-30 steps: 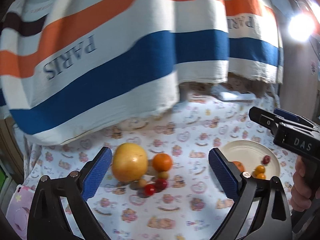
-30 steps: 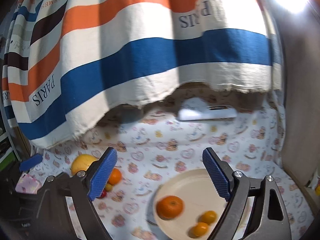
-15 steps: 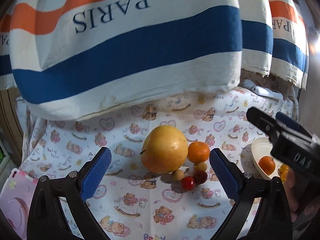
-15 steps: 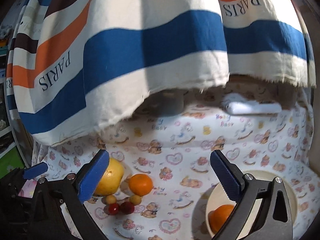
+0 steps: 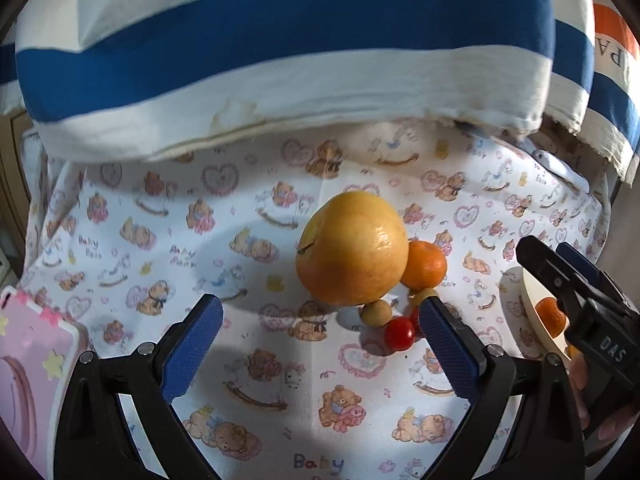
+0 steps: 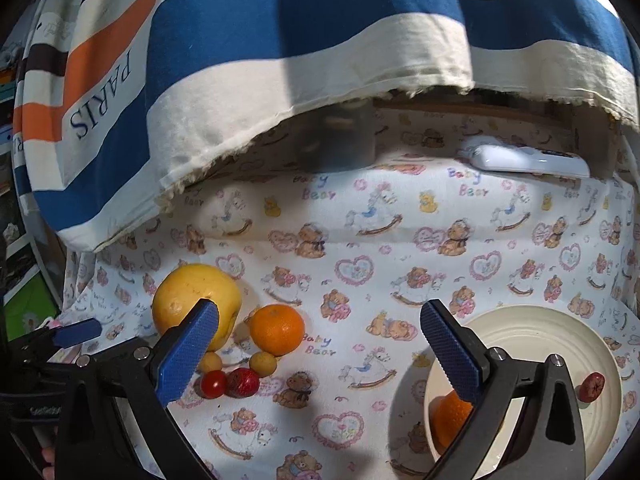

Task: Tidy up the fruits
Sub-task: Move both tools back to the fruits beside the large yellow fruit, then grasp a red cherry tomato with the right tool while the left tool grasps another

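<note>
Two grippers, both mine to run, both empty. Left gripper [image 5: 320, 344]: blue pads spread wide, nothing between them, hovering low over the surface [image 5: 280, 420], which is covered with a teddy-bear print cloth. Right gripper [image 6: 320, 344]: jaws have just been opening and now stand fully apart, holding nothing; it also shows at the right edge of the left wrist view, with part of the hand that carries it. Loose fruit, one cluster on the cloth: one large yellow grapefruit [image 5: 352, 248]; one orange [image 5: 425, 264] touching its right side; two small yellow round fruits, one [image 5: 376, 313] just below the grapefruit, the other [image 6: 263, 362] below the orange; one cherry tomato [image 5: 399, 333]; one dark red fruit [image 6: 243, 382] beside the tomato. In the left wrist view the cluster lies just ahead of the right-hand pad. Cream plate [image 6: 560, 332], well apart to the right of the cluster: one orange fruit [image 6: 448, 416] partly hidden behind the right gripper's finger, one small dark red fruit [image 6: 592, 386] near the rim. Background: striped blanket [image 6: 280, 40] printed PARIS hanging over the far side; white remote-like device [image 6: 528, 160] under its edge; pink item [image 5: 24, 380] at the left.
</note>
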{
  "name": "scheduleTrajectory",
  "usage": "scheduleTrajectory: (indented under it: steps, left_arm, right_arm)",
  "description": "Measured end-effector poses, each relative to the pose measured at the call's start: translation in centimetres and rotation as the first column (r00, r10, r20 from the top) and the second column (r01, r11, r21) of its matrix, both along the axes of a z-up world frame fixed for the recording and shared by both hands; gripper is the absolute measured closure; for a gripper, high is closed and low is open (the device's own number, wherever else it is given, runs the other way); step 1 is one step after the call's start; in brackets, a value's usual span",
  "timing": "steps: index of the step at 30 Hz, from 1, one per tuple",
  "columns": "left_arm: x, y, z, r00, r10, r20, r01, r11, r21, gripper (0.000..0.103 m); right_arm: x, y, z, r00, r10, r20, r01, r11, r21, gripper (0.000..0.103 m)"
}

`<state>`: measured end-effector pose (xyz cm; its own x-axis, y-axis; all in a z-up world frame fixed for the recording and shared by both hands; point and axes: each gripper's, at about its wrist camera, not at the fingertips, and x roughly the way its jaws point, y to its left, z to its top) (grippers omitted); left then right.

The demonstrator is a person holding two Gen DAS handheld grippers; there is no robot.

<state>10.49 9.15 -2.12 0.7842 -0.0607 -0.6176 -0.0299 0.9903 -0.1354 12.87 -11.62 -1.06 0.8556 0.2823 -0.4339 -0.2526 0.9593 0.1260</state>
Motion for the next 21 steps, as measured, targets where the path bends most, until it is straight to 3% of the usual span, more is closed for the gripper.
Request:
scheduleTrajectory:
  steps: [3, 6, 10, 15, 17, 21]
  left_arm:
    - [0.6, 0.2, -0.6, 0.998, -0.027, -0.048, 0.026, 0.999, -0.039, 0.006]
    - [1.1, 0.2, -1.0, 0.994, -0.067, -0.092, 0.059, 0.994, -0.089, 0.032]
    - [1.1, 0.0, -1.1, 0.991, -0.078, -0.105, 0.068, 0.993, -0.096, 0.043]
    - [0.7, 0.7, -0.4, 0.996, -0.022, -0.081, 0.014, 0.995, -0.103, 0.046]
    - [0.3, 0.9, 0.3, 0.999, 0.03, -0.042, -0.033, 0.997, -0.066, 0.047]
    - [-0.2, 1.7, 1.3, 0.998, 0.066, 0.002, -0.066, 0.995, -0.078, 0.047]
  right_arm:
    - [0.2, 0.4, -0.3, 0.999, 0.028, -0.024, -0.028, 1.0, -0.003, 0.001]
    - [0.6, 0.7, -0.6, 0.995, 0.069, -0.066, -0.069, 0.998, 0.01, 0.001]
    - [1.2, 1.1, -1.1, 0.981, 0.137, -0.135, -0.135, 0.991, 0.024, 0.015]
    - [2.0, 2.0, -2.2, 0.934, 0.253, -0.253, -0.238, 0.967, 0.089, 0.036]
    - [2.3, 2.4, -2.7, 0.912, 0.289, -0.292, -0.265, 0.957, 0.119, 0.046]
    - [2.9, 3.2, -3.9, 0.89, 0.29, -0.351, -0.271, 0.957, 0.105, 0.057]
